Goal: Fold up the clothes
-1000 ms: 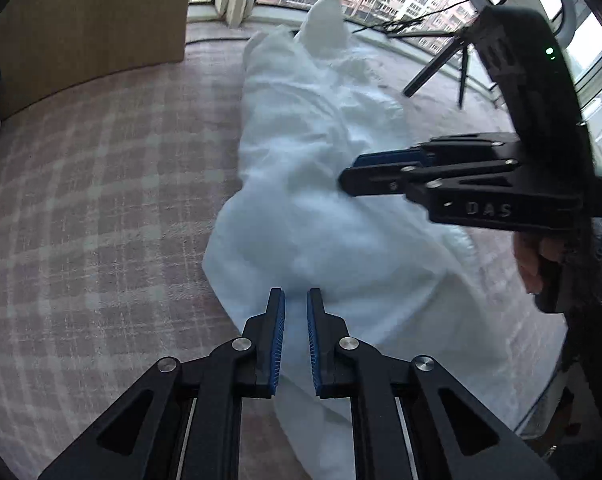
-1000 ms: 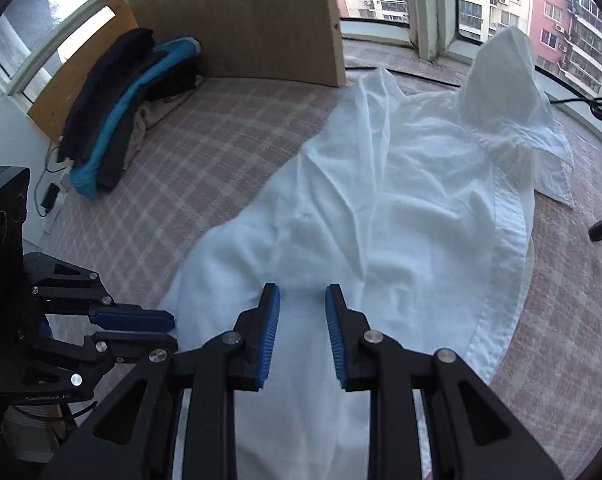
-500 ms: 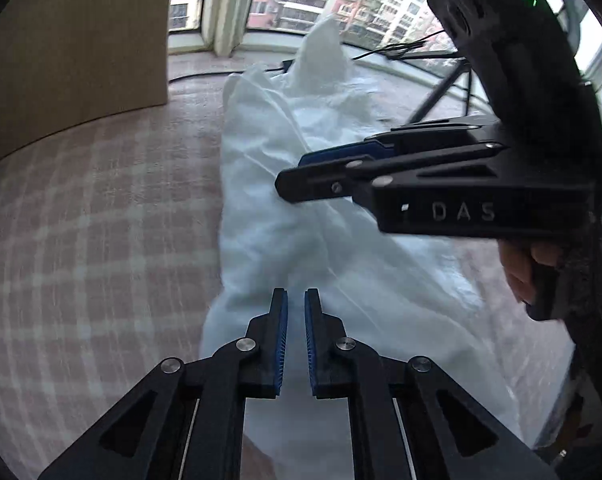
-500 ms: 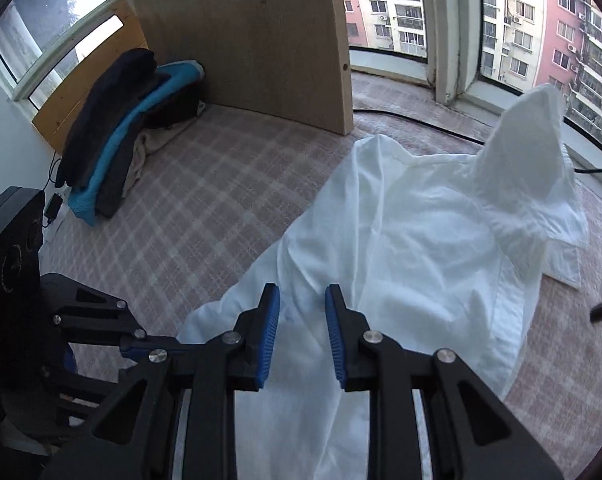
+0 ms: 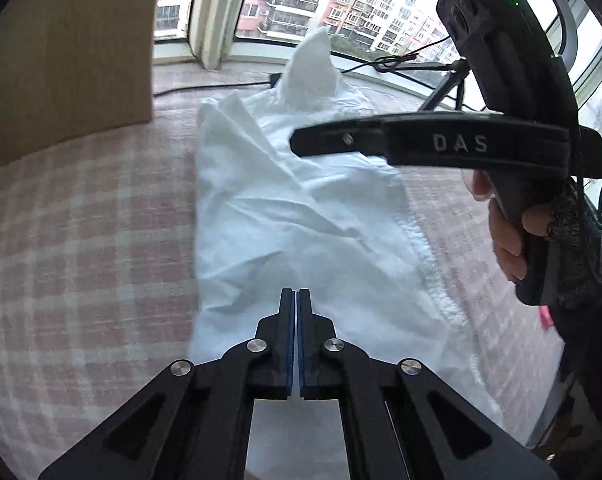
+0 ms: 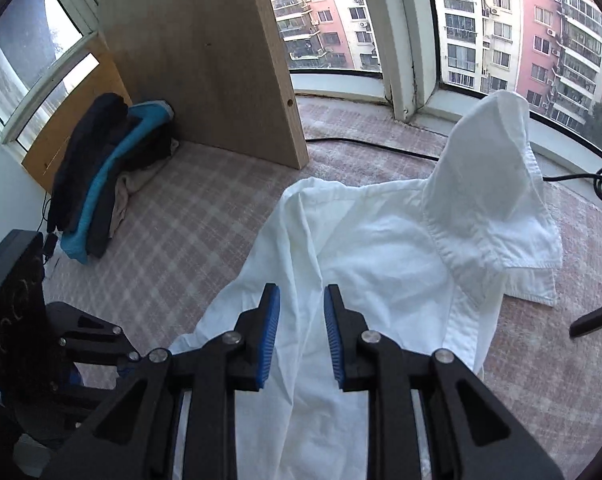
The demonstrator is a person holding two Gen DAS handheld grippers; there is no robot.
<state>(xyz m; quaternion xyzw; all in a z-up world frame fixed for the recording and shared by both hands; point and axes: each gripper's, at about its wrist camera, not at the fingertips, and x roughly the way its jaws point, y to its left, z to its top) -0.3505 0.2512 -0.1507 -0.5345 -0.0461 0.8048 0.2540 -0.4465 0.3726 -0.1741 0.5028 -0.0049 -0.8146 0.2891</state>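
A white shirt [image 5: 301,220] lies lengthwise on the pink plaid cover [image 5: 81,240], creased, with one part standing up in a peak [image 5: 313,68] at the far end by the window. My left gripper [image 5: 295,292] hovers over the shirt's near half, shut, with nothing between its blue pads. My right gripper [image 6: 301,292] hangs over the same shirt [image 6: 381,260] with its jaws a little apart and only air between them. In the left wrist view the right gripper [image 5: 301,142] crosses edge-on above the shirt's middle, held by a hand [image 5: 509,232].
A wooden board [image 6: 205,60] stands upright at the back left. A pile of dark and blue clothes [image 6: 101,176] lies beside it. A black cable [image 6: 381,148] runs along the window sill, and a tripod [image 5: 449,80] stands at the far right.
My left jaws have closed from a narrow gap to shut. Both grippers have moved along the shirt toward the window end. The right gripper now sits higher in the left view.
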